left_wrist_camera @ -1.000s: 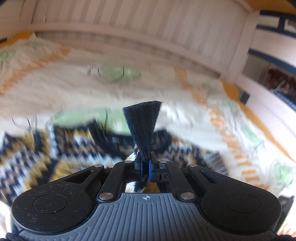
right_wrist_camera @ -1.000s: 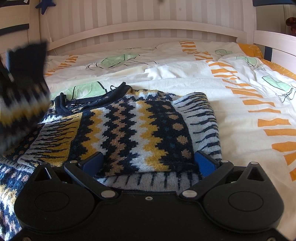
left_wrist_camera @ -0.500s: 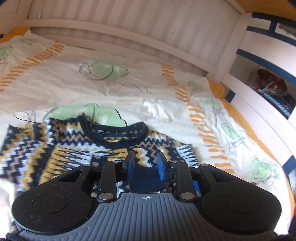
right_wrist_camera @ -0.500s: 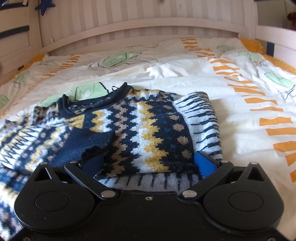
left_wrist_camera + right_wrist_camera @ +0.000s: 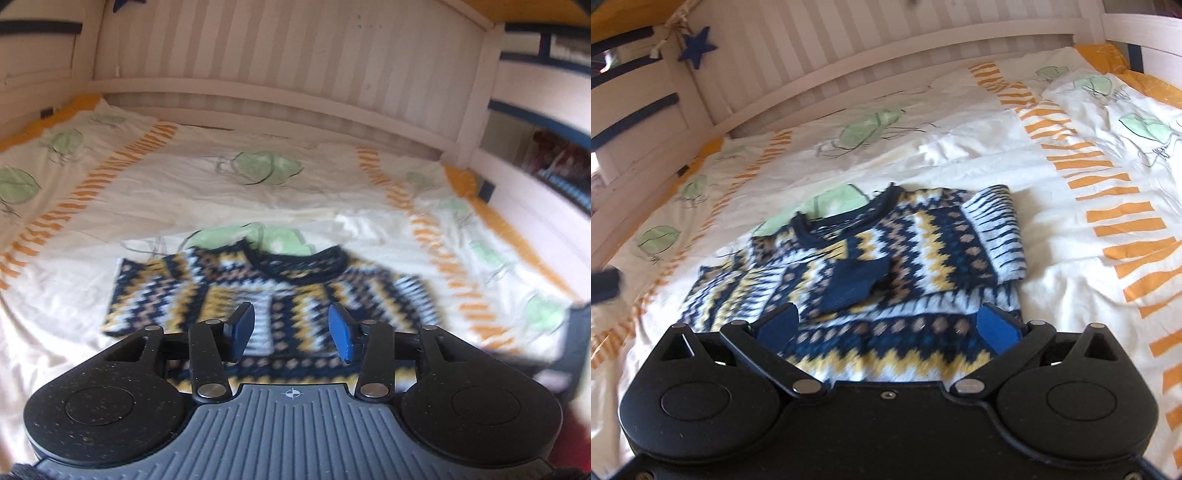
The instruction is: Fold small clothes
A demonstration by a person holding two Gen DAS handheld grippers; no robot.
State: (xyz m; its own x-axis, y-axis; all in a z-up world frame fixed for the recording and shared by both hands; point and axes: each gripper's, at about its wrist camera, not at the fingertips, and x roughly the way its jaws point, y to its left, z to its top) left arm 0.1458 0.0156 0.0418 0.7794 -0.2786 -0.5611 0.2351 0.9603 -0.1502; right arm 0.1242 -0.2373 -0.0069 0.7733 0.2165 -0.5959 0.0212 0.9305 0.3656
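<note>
The left gripper [image 5: 291,328], which a second ago pinched the dark cuff, now hangs wide and empty, the right gripper [image 5: 886,328] also wide, so the sweater [image 5: 871,258] lies mid-bed with both sleeves folded in.

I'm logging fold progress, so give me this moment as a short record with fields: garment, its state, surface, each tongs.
garment: patterned knit sweater
state: both sleeves folded across the front, navy cuff on top; body not yet folded
surface: printed duvet on a bed
left tongs: open, empty, above the sweater
right tongs: open, empty, over the hem end
</note>
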